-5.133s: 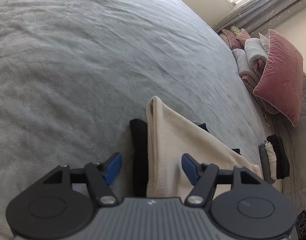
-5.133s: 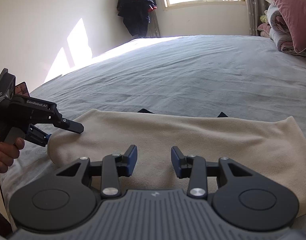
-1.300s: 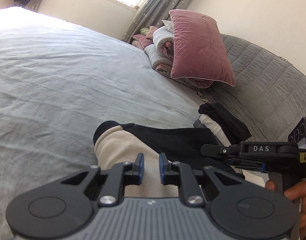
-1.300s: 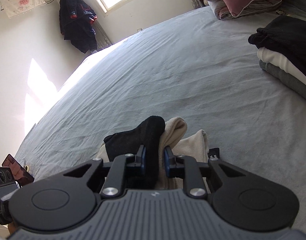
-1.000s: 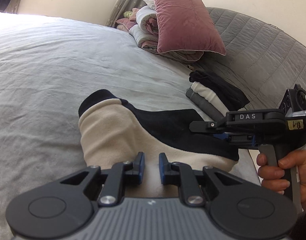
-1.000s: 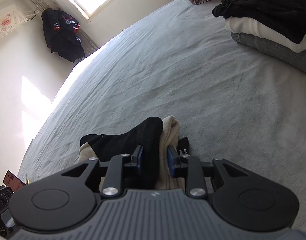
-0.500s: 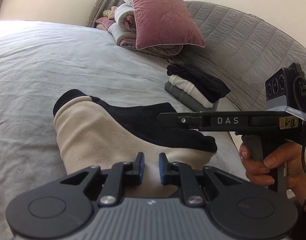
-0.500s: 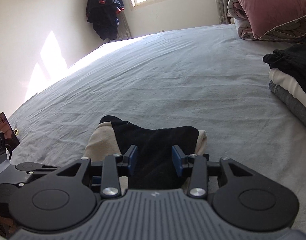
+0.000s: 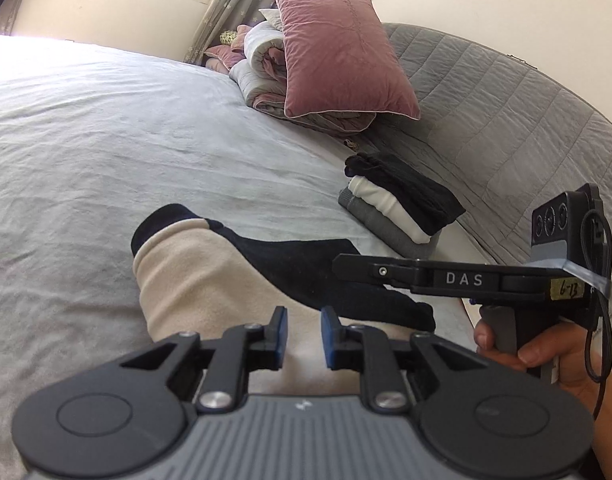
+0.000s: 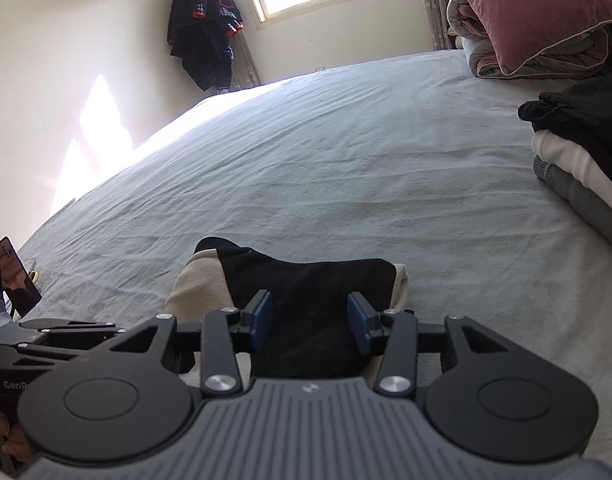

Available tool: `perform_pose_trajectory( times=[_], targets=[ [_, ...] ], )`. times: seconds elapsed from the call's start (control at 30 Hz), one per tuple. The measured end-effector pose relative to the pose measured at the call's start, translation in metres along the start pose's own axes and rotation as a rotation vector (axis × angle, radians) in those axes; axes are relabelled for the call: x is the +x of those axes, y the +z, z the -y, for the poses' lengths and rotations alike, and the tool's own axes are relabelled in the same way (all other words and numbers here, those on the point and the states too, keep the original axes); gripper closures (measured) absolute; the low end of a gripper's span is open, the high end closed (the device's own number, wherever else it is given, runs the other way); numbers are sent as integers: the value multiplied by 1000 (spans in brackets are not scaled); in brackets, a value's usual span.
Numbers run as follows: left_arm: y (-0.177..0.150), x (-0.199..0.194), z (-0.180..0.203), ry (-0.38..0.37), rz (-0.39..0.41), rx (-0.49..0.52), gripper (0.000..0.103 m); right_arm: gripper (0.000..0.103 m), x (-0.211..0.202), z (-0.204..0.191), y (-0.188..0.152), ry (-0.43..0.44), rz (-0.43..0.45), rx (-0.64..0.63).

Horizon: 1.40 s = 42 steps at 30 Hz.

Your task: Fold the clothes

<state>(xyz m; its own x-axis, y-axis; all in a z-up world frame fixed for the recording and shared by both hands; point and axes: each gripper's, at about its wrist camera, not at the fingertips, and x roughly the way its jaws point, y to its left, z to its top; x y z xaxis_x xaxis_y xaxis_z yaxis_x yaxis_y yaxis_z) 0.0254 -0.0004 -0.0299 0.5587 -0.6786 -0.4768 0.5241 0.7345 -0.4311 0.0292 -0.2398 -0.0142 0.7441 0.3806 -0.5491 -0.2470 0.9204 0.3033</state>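
1. The garment (image 9: 210,280), cream and black, lies folded on the grey bed (image 9: 106,152), near the stack (image 9: 397,208) of folded clothes by the headboard.
2. The right gripper (image 10: 309,318) has just been opening; its jaws now stand apart over the black layer, pads clear of the cloth, so it has let go.
3. The left gripper (image 9: 302,336) has also been easing open a little. Its jaws stand narrowly apart over the cream edge; whether cloth is pinched between them I cannot tell.
4. Risk: the top black layer looks soft and loosely laid. If either gripper pulls away while a pad snags the nap, the fold could drag open or skew.
5. Risk: the cream edge bulges at the far end, so the bundle may spring apart if it is not pressed flat.
6. Risk: lifting it to the stack by one edge could let the layers slide apart.
7. Writing: "DAS" on the right gripper's side, seen from the left wrist, with a yellow tag reading roughly "6-13". The other gripper shows "GenR…", cut off.
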Motion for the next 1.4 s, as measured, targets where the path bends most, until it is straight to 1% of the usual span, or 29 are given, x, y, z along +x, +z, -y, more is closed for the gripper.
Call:
perform_pose_trajectory(
  times=[0.13, 0.23, 0.47, 0.63, 0.83, 0.93, 1.03, 1.1, 1.23, 1.33, 1.4],
  targets=[
    [9, -1, -14, 56, 46, -27, 85, 56, -3, -2, 0, 4, 14, -3],
    [13, 0, -23, 74, 70, -59, 85, 56, -4, -4, 0, 9, 10, -13],
    [16, 12, -31, 124, 83, -95, 85, 56, -7, -7, -3, 13, 1, -32],
    [17, 11, -33, 130, 85, -108, 86, 56, -13, -12, -7, 19, -5, -74],
    [17, 8, -30, 137, 85, -106, 85, 56, -14, -13, -8, 14, -7, -75],
    [18, 3, -28, 135, 98, -104, 85, 56, -14, -15, -8, 15, -4, -80],
    [22, -3, -26, 115, 127, -95, 85, 56, -14, -16, -7, 25, -4, -87],
    [22, -2, -27, 122, 120, -90, 85, 56, -15, -18, -7, 35, -8, -98],
    [19, 6, -31, 158, 78, -89, 85, 56, -16, -20, -10, 36, -21, -122],
    [20, 2, -28, 158, 87, -86, 85, 55, -18, -22, -11, 27, -28, -144],
    [21, -4, -24, 146, 102, -79, 83, 55, -21, -23, -12, 24, -26, -155]
  ],
)
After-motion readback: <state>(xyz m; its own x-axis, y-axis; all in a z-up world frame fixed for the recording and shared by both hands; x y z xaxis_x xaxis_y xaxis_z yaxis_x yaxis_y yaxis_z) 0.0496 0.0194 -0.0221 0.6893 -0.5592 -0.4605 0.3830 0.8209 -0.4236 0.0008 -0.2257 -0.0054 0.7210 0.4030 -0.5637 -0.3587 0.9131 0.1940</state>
